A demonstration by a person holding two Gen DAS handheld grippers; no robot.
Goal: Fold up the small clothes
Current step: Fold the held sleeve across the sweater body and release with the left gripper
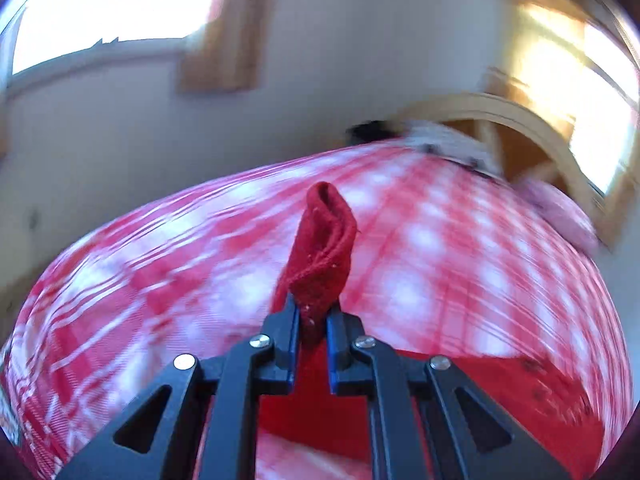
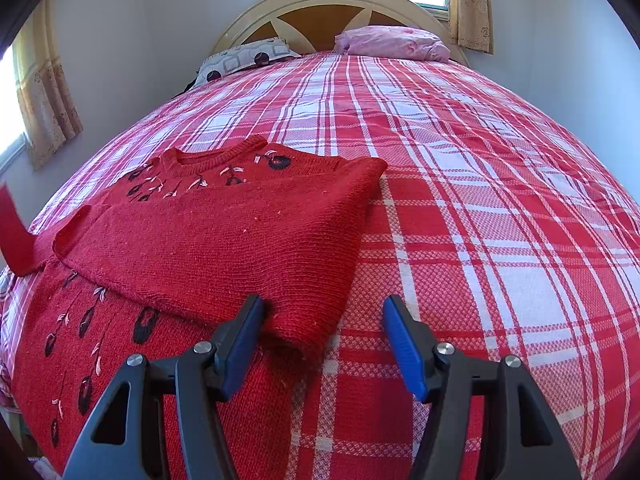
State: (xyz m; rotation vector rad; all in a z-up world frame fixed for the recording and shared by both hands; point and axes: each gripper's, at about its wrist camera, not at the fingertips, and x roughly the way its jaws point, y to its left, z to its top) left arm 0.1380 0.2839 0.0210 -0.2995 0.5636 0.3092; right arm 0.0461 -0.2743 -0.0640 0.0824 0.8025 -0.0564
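Red knit sweater with black and pink embroidered motifs, red-and-white plaid bedspread, pink pillow, grey patterned pillow, blue-padded black fingers.

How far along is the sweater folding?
Partly done: one sleeve already lies folded across the red sweater. In hand: the left tongs pinch a lifted piece of red knit. The right tongs are open over the sleeve's cuff. Remaining folds are left.

Both the left gripper and the right gripper are matte black plastic linkages with triangular cut-outs. Round silver screws mark their pivots. Ribbed blue pads line the inner finger faces.
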